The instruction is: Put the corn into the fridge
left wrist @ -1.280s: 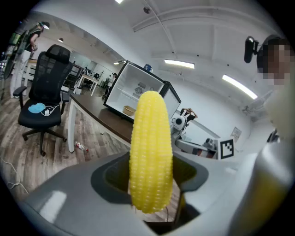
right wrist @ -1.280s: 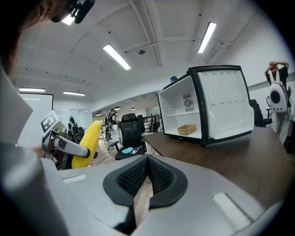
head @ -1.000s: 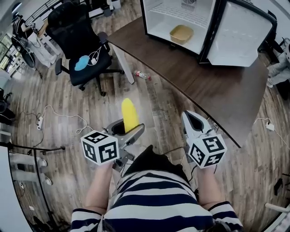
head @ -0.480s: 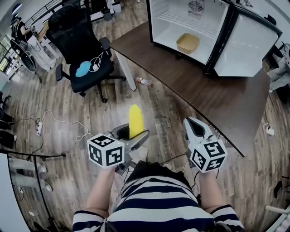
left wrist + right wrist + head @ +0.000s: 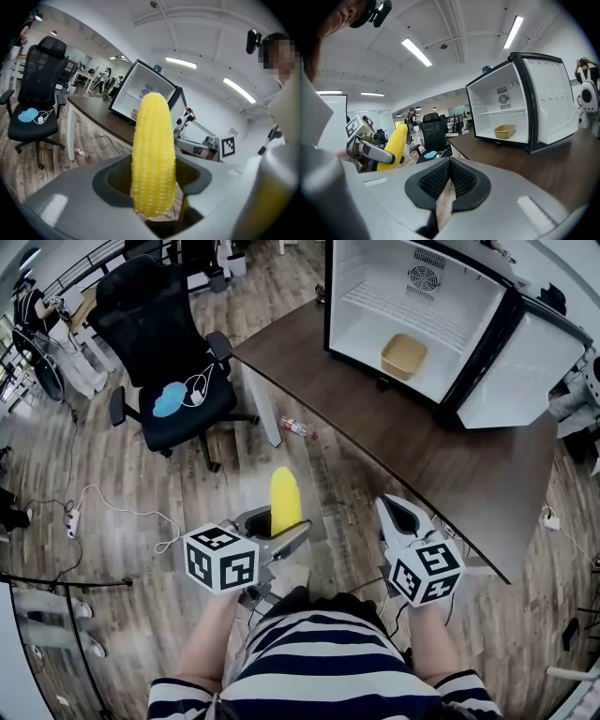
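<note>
left hand-held gripper (image 5: 274, 529): corn (image 5: 284, 495) is clamped upright | right hand-held gripper (image 5: 396, 510): jaws are pressed together, empty | fridge (image 5: 375, 306): stood open, far right on surface (image 5: 422, 446)

My head view looks steeply down from overhead; both gripper views look level along their near jaws. All three share the fridge (image 5: 375, 296) and table (image 5: 412, 442).

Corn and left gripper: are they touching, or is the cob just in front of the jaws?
Touching. In the left gripper view, the left gripper has both jaws closed against the sides of the corn, holding it upright.
</note>
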`<state>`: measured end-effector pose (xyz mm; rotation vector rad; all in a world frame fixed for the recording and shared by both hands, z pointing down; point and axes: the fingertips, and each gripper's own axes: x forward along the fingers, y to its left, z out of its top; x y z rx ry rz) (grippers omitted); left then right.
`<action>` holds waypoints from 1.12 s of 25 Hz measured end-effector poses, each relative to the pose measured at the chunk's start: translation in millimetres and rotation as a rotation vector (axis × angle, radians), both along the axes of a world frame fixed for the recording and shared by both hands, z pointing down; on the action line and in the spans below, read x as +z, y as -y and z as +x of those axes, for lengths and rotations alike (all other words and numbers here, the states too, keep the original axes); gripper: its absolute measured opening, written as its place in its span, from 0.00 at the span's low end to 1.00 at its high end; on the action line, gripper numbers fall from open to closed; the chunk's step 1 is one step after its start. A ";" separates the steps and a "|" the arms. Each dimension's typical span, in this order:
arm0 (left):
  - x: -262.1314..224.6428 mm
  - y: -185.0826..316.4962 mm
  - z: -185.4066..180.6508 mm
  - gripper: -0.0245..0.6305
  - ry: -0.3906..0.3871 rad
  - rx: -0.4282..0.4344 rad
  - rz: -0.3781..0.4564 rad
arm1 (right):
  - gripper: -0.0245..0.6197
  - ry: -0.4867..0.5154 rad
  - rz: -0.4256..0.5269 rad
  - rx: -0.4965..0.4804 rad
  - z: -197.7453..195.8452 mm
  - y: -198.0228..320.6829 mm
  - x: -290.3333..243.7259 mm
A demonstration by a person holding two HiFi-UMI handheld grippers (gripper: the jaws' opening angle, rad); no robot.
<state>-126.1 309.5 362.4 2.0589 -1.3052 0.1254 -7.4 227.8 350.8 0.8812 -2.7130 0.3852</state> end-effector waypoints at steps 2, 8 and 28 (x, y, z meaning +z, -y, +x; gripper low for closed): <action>-1.2 7.8 -14.8 0.04 -0.002 0.015 0.004 | 0.02 -0.001 0.002 0.009 -15.8 5.7 -1.3; -3.8 29.7 -54.2 0.04 0.017 0.066 0.017 | 0.02 -0.002 0.006 0.037 -57.7 17.4 -0.7; -5.9 131.5 -52.5 0.04 0.029 0.155 0.019 | 0.02 0.020 0.018 0.092 -63.4 104.9 -0.2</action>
